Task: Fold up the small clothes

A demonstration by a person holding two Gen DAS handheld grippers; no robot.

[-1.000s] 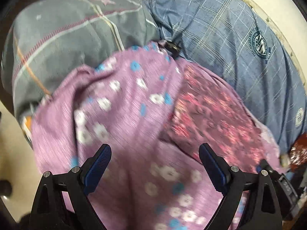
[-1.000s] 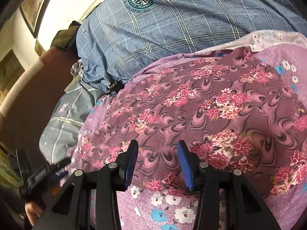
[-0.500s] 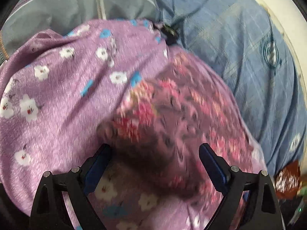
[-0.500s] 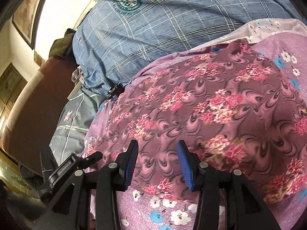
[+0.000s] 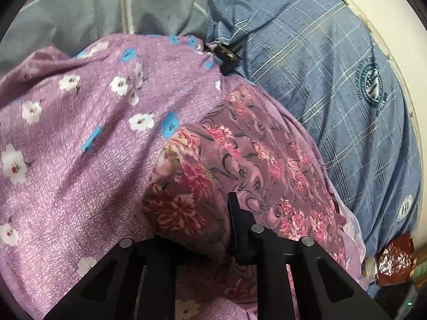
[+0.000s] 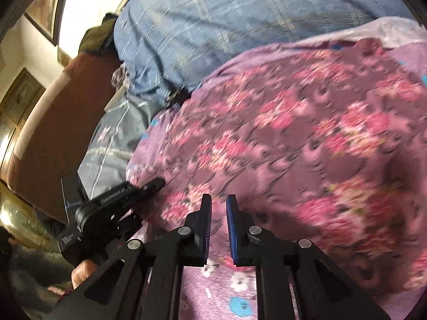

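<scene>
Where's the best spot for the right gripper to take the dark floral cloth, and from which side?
Take the dark floral cloth at its near edge, where it ends over the lilac flowered sheet, coming in low from the near side. The left gripper already pinches a bunched corner; the right gripper sits at that edge.

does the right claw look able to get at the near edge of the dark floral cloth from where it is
Probably yes: the right claw sits at the dark floral cloth edge, nothing between. The left claw already pinches its corner.

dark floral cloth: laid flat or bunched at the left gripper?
Bunched. The dark floral cloth humps up in a rounded fold between the fingers of the left gripper, which have just been closing and now pinch it.
</scene>
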